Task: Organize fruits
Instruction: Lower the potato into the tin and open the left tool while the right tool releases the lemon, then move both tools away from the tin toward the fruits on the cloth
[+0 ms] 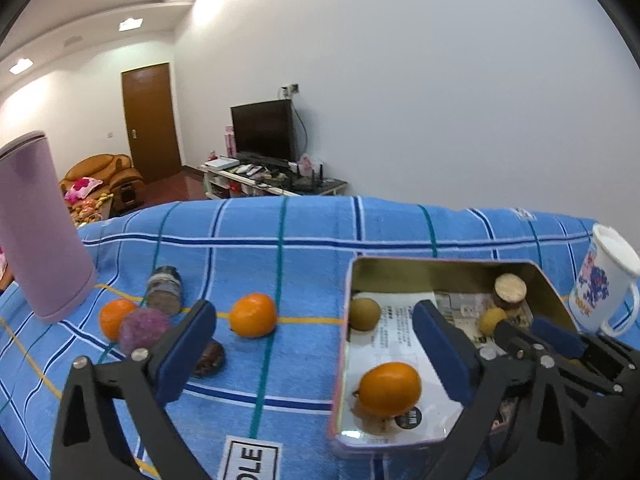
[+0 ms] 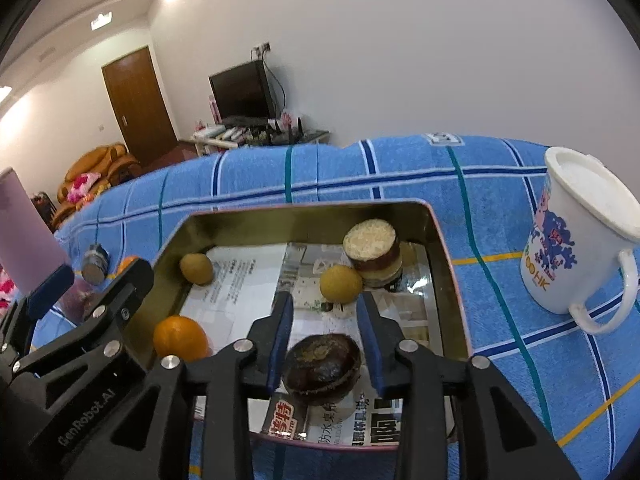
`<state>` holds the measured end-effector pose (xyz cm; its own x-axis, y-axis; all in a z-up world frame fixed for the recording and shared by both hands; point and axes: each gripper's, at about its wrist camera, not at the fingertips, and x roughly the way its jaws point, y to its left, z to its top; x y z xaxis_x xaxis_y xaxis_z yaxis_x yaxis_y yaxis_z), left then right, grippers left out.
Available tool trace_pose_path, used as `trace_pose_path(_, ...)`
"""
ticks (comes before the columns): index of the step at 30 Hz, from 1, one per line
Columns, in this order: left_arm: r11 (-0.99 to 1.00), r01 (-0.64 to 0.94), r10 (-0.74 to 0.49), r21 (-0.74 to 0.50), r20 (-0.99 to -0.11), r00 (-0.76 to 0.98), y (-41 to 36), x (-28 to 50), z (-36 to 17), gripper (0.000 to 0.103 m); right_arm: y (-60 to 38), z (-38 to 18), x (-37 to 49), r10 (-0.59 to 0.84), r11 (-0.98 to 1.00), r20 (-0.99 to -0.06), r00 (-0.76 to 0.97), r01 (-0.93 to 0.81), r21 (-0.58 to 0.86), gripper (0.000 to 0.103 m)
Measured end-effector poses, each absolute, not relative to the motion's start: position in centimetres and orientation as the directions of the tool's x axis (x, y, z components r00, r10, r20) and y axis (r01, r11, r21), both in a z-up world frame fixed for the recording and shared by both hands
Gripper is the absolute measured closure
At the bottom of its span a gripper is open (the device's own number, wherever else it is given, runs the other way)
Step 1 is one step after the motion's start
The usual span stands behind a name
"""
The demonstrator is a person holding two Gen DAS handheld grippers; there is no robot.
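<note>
A gold tin tray [image 2: 444,240] lined with newspaper lies on the blue checked cloth. In the right wrist view my right gripper [image 2: 326,320] hangs inside it, jaws a little apart, with a dark brown round fruit [image 2: 322,366] lying on the paper between the pads, which do not press it. An orange [image 1: 390,388] rests in the tray's near corner, between the wide-open fingers of my left gripper [image 1: 316,340]. Two small yellowish fruits [image 2: 196,268] [image 2: 341,284] also lie in the tray. On the cloth to the left lie two oranges [image 1: 253,315] [image 1: 116,318], a purple fruit [image 1: 145,330] and a dark fruit [image 1: 208,358].
A cork-lidded jar [image 2: 372,250] stands in the tray's far right corner. A white printed mug [image 2: 576,240] stands right of the tray. A tall lilac cylinder [image 1: 40,232] and a small jar [image 1: 164,290] lying on its side are at the left. The cloth's far edge drops off.
</note>
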<state>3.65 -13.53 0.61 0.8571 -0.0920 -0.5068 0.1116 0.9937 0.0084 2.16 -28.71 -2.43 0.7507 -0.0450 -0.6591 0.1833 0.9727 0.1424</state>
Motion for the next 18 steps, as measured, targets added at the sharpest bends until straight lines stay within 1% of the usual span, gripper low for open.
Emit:
trace_pose_path(2, 0.995, 0.1, -0.097, -0.021, -0.506, 0.857, -12.8, 3.7, 0.8, 0.0, -29.2, -2.0, 1.6, -0.071, 0.967, -0.628, 0.775, 0.207, 0.146, 0.039)
trace_pose_path(5, 0.995, 0.091, -0.1, -0.042, -0.516, 0.851, -12.2, 3.8, 0.6, 0.0, -29.8, -1.4, 0.7, -0.082, 0.957, -0.58, 0.811, 0.226, 0.181, 0.03)
trace_pose_path(8, 0.996, 0.086, -0.088, -0.027, -0.519, 0.85, -12.0, 3.9, 0.5, 0.0, -29.8, -0.8, 0.0, -0.098, 0.954, -0.532, 0.841, 0.231, 0.189, 0.026)
trace_pose_path(12, 0.997, 0.079, -0.074, -0.012, -0.514, 0.854, -11.5, 3.6, 0.5, 0.0, -28.8, -0.1, -0.4, -0.143, 0.964, -0.495, 0.857, 0.234, 0.127, 0.026)
trace_pose_path(18, 0.998, 0.066, -0.063, -0.011, -0.517, 0.854, -10.3, 3.5, 0.4, 0.0, -27.4, 0.7, -1.0, -0.17, 0.972, -0.436, 0.883, 0.222, 0.071, 0.025)
